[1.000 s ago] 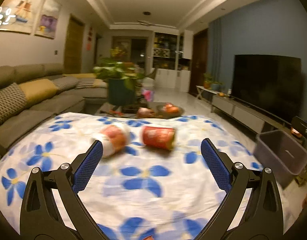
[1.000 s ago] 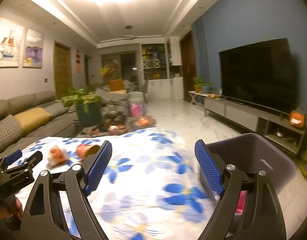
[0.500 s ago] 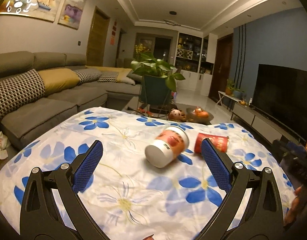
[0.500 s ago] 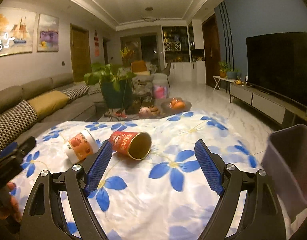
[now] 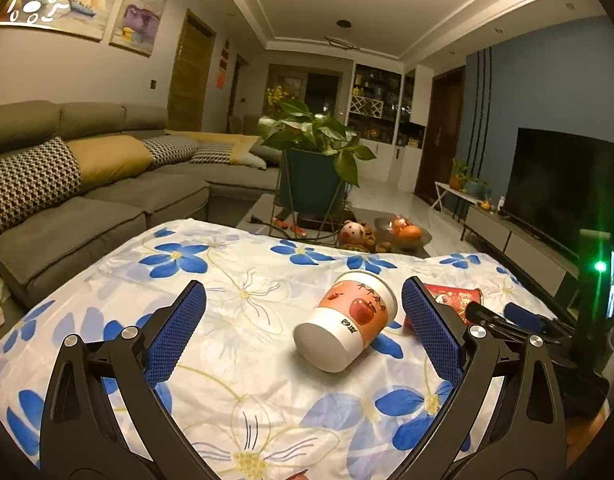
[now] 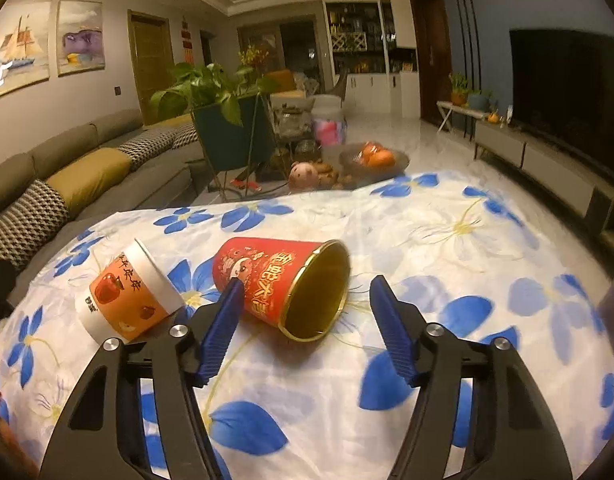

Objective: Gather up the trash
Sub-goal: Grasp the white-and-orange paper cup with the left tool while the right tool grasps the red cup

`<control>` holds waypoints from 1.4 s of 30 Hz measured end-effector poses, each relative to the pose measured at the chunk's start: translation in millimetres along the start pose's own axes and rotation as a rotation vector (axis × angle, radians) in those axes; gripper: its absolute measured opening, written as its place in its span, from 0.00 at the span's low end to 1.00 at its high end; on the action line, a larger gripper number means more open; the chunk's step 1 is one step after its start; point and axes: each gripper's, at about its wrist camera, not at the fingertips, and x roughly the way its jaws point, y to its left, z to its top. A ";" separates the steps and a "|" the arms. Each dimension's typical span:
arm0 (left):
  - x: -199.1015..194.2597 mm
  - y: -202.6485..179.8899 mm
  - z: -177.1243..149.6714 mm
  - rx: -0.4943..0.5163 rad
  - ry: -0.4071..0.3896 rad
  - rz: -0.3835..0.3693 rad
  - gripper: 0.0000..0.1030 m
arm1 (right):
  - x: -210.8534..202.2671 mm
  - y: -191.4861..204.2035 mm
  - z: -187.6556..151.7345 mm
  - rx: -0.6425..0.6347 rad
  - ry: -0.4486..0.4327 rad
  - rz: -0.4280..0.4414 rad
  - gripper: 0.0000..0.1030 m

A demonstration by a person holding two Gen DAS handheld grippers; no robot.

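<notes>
Two paper cups lie on their sides on the flowered cloth. An orange and white cup with apple prints (image 5: 347, 320) (image 6: 127, 300) points its white base toward my left gripper (image 5: 303, 326), which is open and just short of it. The red cup with a gold inside (image 6: 283, 284) (image 5: 453, 296) faces its mouth toward my right gripper (image 6: 303, 312). That gripper is open, with the cup's rim lying between the fingertips. In the left wrist view the right gripper's body shows at the far right.
The table (image 6: 447, 240) carries a white cloth with blue flowers. Behind it stand a potted plant (image 5: 315, 168), a fruit bowl (image 6: 373, 158) and a small toy pig (image 6: 303, 174). A grey sofa (image 5: 87, 200) runs along the left, a TV (image 5: 567, 184) on the right.
Both grippers have moved closer to the cups. The right one now has the red cup's mouth between its fingertips, and the grey bin has left its view. Neither cup has moved.
</notes>
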 end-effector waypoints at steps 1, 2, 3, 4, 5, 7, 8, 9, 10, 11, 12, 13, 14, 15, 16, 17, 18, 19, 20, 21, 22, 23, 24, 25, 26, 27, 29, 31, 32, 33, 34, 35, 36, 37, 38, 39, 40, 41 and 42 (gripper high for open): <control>3.6 -0.1 -0.3 0.003 0.008 -0.008 0.94 | 4.5 -0.3 0.4 0.013 0.015 0.020 0.57; 8.3 0.0 -0.1 0.002 0.018 -0.019 0.94 | 6.6 -0.4 1.2 0.014 0.025 0.029 0.55; 11.3 0.4 0.0 0.000 0.025 -0.029 0.94 | 8.9 1.3 1.2 0.010 0.031 0.039 0.51; 14.7 0.7 0.1 -0.003 0.034 -0.040 0.94 | 11.0 3.0 2.0 0.004 0.035 0.047 0.47; 17.9 1.1 0.0 -0.006 0.041 -0.047 0.94 | 12.6 5.8 1.3 -0.008 0.041 0.059 0.45; 24.2 0.8 -0.2 -0.010 0.057 -0.054 0.94 | 12.5 9.4 0.4 -0.027 0.042 0.074 0.37; 27.0 0.9 -0.7 -0.015 0.064 -0.058 0.94 | 11.8 10.5 0.4 -0.033 0.040 0.079 0.34; 28.5 0.9 -1.2 -0.017 0.069 -0.060 0.94 | 10.6 11.7 0.1 -0.039 0.036 0.088 0.28; 30.8 0.6 -2.1 -0.019 0.076 -0.061 0.94 | 9.7 12.5 0.0 -0.043 0.033 0.094 0.23; 33.0 0.0 -2.6 -0.019 0.081 -0.063 0.94 | 8.0 14.1 -0.4 -0.049 0.030 0.106 0.22; 35.1 -0.9 -3.8 -0.017 0.086 -0.066 0.94 | 6.3 15.9 -1.0 -0.058 0.026 0.116 0.18; 36.1 -1.2 -4.2 -0.015 0.088 -0.067 0.94 | 4.6 17.2 -1.4 -0.065 0.023 0.121 0.12; 38.0 -2.5 -5.1 -0.009 0.093 -0.072 0.94 | 2.5 20.0 -2.7 -0.077 0.021 0.131 0.10; 39.3 -3.4 -5.6 -0.005 0.096 -0.074 0.94 | 0.7 21.2 -3.0 -0.084 0.016 0.135 0.05; 41.5 -4.3 -6.1 -0.001 0.099 -0.076 0.94 | -2.6 23.0 -3.4 -0.091 0.007 0.139 0.05; 44.6 -5.0 -6.5 0.001 0.107 -0.075 0.94 | -5.9 23.6 -3.8 -0.095 -0.003 0.143 0.05; 47.8 -4.9 -6.5 0.000 0.115 -0.078 0.94 | -9.3 23.4 -3.8 -0.096 -0.011 0.147 0.05; 51.5 -4.3 -6.7 -0.004 0.124 -0.085 0.94 | -13.9 22.8 -4.4 -0.096 -0.021 0.150 0.05; 55.6 -3.6 -6.8 -0.009 0.134 -0.088 0.94 | -17.1 22.0 -4.3 -0.094 -0.028 0.151 0.05; 60.8 -3.1 -7.0 -0.015 0.148 -0.091 0.94 | -21.7 20.7 -4.6 -0.090 -0.038 0.152 0.05; 65.7 -2.9 -7.2 -0.018 0.162 -0.099 0.94 | -25.6 18.9 -4.2 -0.085 -0.045 0.154 0.05; 70.5 -3.0 -7.6 -0.021 0.174 -0.107 0.94 | -29.5 16.6 -3.6 -0.078 -0.051 0.157 0.05; 75.6 -3.3 -8.2 -0.022 0.190 -0.118 0.94 | -34.1 14.5 -3.4 -0.074 -0.059 0.158 0.05; 79.5 -3.7 -8.8 -0.022 0.202 -0.122 0.94 | -38.7 12.8 -3.8 -0.072 -0.066 0.158 0.05; 82.6 -4.4 -9.7 -0.021 0.214 -0.127 0.94 | -42.7 11.2 -3.9 -0.072 -0.073 0.160 0.05; 87.3 -5.1 -11.5 -0.019 0.235 -0.143 0.94 | -46.3 9.7 -3.6 -0.071 -0.078 0.160 0.05; 91.4 -6.5 -14.6 -0.013 0.257 -0.152 0.91 | -52.7 8.2 -4.1 -0.071 -0.085 0.162 0.05; 94.5 -7.1 -17.4 -0.012 0.275 -0.175 0.83 | -56.6 7.1 -4.0 -0.076 -0.092 0.162 0.05; 96.3 -7.3 -18.3 -0.011 0.285 -0.182 0.82 | -58.4 6.7 -4.2 -0.080 -0.096 0.161 0.05; 97.3 -7.7 -19.1 -0.011 0.291 -0.186 0.77 | -59.9 6.3 -4.7 -0.082 -0.098 0.158 0.05; 98.3 -8.1 -20.0 -0.011 0.297 -0.191 0.71 | -61.3 5.8 -5.3 -0.085 -0.099 0.158 0.05; 99.0 -8.4 -21.1 -0.010 0.303 -0.197 0.71 | -61.8 5.4 -5.6 -0.086 -0.100 0.156 0.05; 98.4 -9.4 -21.8 -0.008 0.301 -0.203 0.69 | -62.8 4.5 -6.1 -0.086 -0.100 0.155 0.05; 98.5 -10.4 -22.2 -0.005 0.301 -0.209 0.65 | -63.4 3.5 -6.2 -0.085 -0.099 0.155 0.05; 98.4 -11.4 -22.8 -0.001 0.303 -0.216 0.64 | -64.8 2.4 -6.7 -0.083 -0.099 0.154 0.05; 96.7 -13.0 -22.9 0.006 0.299 -0.220 0.60 | -66.2 1.6 -7.0 -0.083 -0.099 0.153 0.05; 95.1 -14.1 -23.2 0.012 0.295 -0.223 0.57 | -67.9 0.7 -7.2 -0.082 -0.101 0.153 0.05; 93.0 -15.2 -23.4 0.017 0.289 -0.224 0.56 | -69.5 -0.2 -7.3 -0.081 -0.103 0.152 0.05; 91.4 -16.0 -23.1 0.020 0.283 -0.226 0.55 | -71.8 -1.0 -7.5 -0.081 -0.105 0.152 0.05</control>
